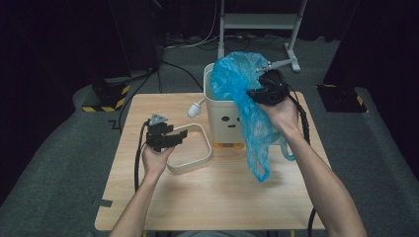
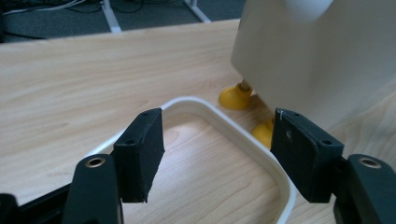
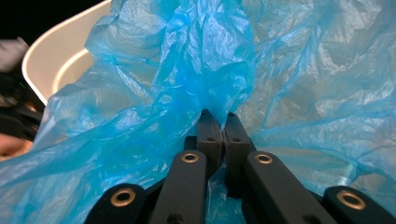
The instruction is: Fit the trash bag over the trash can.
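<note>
Dark floor and black drapes surround a light wooden counter [image 1: 212, 197], whose near half lies bare, leaving wide room for movement. At the far right-centre stands a small white bin [image 1: 225, 116] with a printed face and yellow feet, close to the counter's far edge. A blue plastic bag [image 1: 242, 84] is draped over the bin's rim, its tail hanging down the right side to the counter. The right claw [image 3: 223, 128] is clenched on a fold of the bag, above the bin's right rim. Left of the bin, a white rectangular ring frame [image 1: 195, 153] lies flat, one corner just beside the yellow feet. The left claw [image 2: 215, 154] hangs released above the frame, jaws apart with nothing between them. Counter edges at left and near side stand well apart from everything.
</note>
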`<state>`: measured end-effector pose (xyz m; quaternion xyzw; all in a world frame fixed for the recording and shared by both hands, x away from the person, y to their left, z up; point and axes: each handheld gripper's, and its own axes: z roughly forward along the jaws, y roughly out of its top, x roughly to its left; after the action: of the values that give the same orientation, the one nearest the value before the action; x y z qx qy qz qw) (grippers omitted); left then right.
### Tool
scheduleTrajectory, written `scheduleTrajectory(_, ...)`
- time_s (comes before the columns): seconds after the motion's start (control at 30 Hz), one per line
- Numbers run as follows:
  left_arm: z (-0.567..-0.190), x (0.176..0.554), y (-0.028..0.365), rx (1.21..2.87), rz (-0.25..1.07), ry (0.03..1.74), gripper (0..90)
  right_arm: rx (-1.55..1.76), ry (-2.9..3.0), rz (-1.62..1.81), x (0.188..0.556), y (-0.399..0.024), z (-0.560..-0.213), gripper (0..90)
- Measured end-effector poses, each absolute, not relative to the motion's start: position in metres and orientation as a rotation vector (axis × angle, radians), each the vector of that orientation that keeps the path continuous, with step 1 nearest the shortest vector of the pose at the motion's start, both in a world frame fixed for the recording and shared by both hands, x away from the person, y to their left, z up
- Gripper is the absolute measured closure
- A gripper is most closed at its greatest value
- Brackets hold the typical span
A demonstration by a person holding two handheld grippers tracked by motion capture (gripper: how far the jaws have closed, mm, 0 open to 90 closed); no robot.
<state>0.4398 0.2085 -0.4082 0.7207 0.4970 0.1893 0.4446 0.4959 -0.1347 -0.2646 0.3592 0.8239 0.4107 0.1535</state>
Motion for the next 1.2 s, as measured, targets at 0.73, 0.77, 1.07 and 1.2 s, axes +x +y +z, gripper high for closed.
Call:
scheduleTrajectory(0.73, -0.325, 0.46, 0.201, 1.73, 0.483, 1.106, 32.4, 1.018, 2.385, 1.118, 0.496, -0.132, -0.265, 88.0)
scheduleTrajectory(0.77, -0.319, 0.461, 0.2, 1.718, 0.482, 1.097, 32.5, 1.019, 2.387, 1.115, 0.496, -0.132, -0.265, 88.0)
scheduleTrajectory(1.07, -0.281, 0.46, 0.191, 1.691, 0.538, 1.018, 43.3, 1.02, 2.403, 1.095, 0.497, -0.129, -0.263, 87.9)
scheduleTrajectory(1.2, -0.265, 0.464, 0.179, 1.716, 0.532, 0.978, 44.6, 1.011, 2.402, 1.105, 0.497, -0.127, -0.26, 88.0)
